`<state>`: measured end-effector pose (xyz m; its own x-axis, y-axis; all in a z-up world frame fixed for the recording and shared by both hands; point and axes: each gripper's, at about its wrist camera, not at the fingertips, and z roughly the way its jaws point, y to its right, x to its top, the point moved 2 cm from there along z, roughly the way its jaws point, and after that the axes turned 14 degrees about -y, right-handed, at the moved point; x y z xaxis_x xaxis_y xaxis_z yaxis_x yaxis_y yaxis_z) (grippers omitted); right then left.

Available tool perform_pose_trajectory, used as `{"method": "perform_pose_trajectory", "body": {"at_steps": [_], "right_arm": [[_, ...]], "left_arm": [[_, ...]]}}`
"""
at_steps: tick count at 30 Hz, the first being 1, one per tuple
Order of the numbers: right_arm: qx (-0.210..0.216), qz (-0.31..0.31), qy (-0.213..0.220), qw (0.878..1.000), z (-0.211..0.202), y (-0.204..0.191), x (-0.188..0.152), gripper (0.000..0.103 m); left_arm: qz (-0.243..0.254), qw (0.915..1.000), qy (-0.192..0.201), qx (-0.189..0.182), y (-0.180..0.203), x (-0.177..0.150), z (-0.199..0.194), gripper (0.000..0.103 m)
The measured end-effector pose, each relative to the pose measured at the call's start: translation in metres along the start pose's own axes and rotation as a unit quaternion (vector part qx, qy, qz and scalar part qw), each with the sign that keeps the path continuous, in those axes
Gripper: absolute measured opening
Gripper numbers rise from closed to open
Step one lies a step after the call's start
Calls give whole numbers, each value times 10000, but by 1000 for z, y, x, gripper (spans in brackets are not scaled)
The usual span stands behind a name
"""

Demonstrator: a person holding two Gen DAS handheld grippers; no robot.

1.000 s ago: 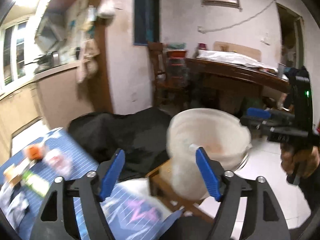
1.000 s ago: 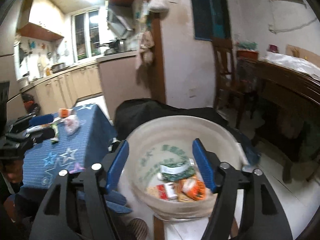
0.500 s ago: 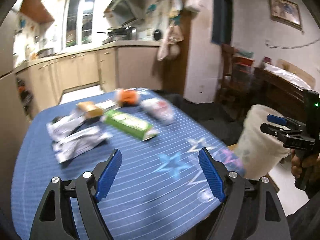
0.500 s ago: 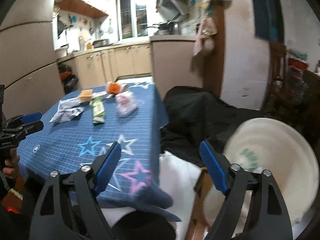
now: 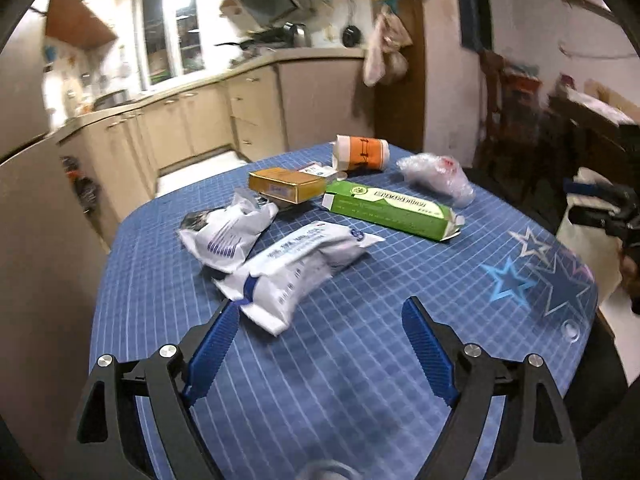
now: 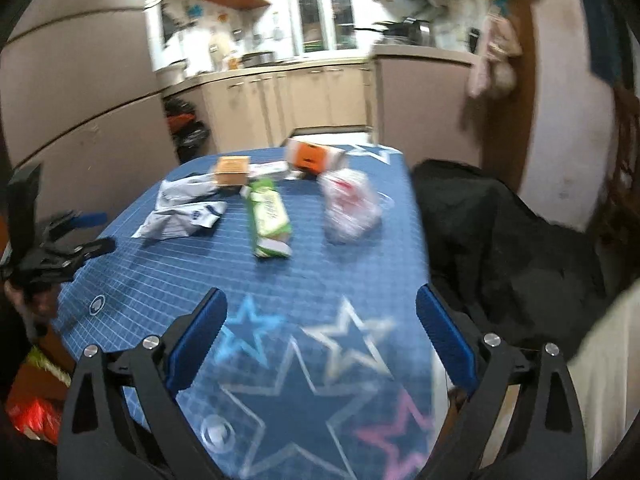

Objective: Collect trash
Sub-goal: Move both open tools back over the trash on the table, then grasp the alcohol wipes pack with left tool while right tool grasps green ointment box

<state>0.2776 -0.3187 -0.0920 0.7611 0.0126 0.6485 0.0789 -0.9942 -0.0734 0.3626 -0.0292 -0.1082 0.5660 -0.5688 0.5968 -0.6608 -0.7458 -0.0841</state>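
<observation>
Kitchen cabinets back a blue star-patterned table (image 5: pixel 360 360) where trash is strewn at frame centre: white packets (image 5: pixel 296 268), a green carton (image 5: pixel 392 208). Both the left gripper (image 5: pixel 320 344) and right gripper (image 6: pixel 320 336) are held empty, jaws opening wide, seemingly readied for picking.

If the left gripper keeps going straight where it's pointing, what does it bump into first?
Probably the nearest white wrapper, just ahead of the left gripper on the blue tablecloth. Its jaws are opening with nothing between them. Depth is hard to judge.
</observation>
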Motion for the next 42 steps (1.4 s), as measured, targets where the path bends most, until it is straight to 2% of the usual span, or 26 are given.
{"method": "perform_pose_trajectory", "body": {"at_steps": [5,10,14,17,19,26,29,30,32,33,36,38,42], "right_arm": [[242,-780,-153,9965,34,-29,40,92],[474,-1546,-463,9858,70,-49,71,92],[464,-1780,-781,9798,100,-49,83,92],[610,-1873,-1051,9748,119,-47,90,92],[695,-2027,-1178,9696,131,-50,92,92],[843,-2387,-1560,9548,162,-56,110,74],[1003,-2350,-1786,9502,177,-51,114,62],[1051,-2299,-1767,9512,177,-49,115,55],[1085,-2212,-1735,9535,172,-43,115,43],[1095,-2169,-1735,9544,169,-41,113,41],[1059,-2062,-1650,9587,156,-39,100,39],[996,-1908,-1601,9634,145,-39,88,39],[886,-1502,-1516,9729,122,-38,60,37]], "left_arm": [[659,9973,-154,-284,-10,24,26,84],[1010,9922,-276,-677,-16,42,51,84],[1237,9875,-405,-890,-18,51,66,84],[1329,9835,-578,-1082,-22,55,80,84],[1380,9823,-687,-1062,-26,57,91,84],[1546,9776,-897,-1116,-30,60,113,84],[1627,9768,-937,-1029,-27,57,119,84],[1589,9771,-962,-1042,-28,57,119,83],[1431,9805,-925,-976,-31,56,118,71],[1376,9814,-913,-976,-31,55,116,64],[1141,9868,-907,-712,-28,48,110,58],[935,9899,-937,-507,-23,44,105,56],[385,9944,-970,184,-7,28,89,54]]}}
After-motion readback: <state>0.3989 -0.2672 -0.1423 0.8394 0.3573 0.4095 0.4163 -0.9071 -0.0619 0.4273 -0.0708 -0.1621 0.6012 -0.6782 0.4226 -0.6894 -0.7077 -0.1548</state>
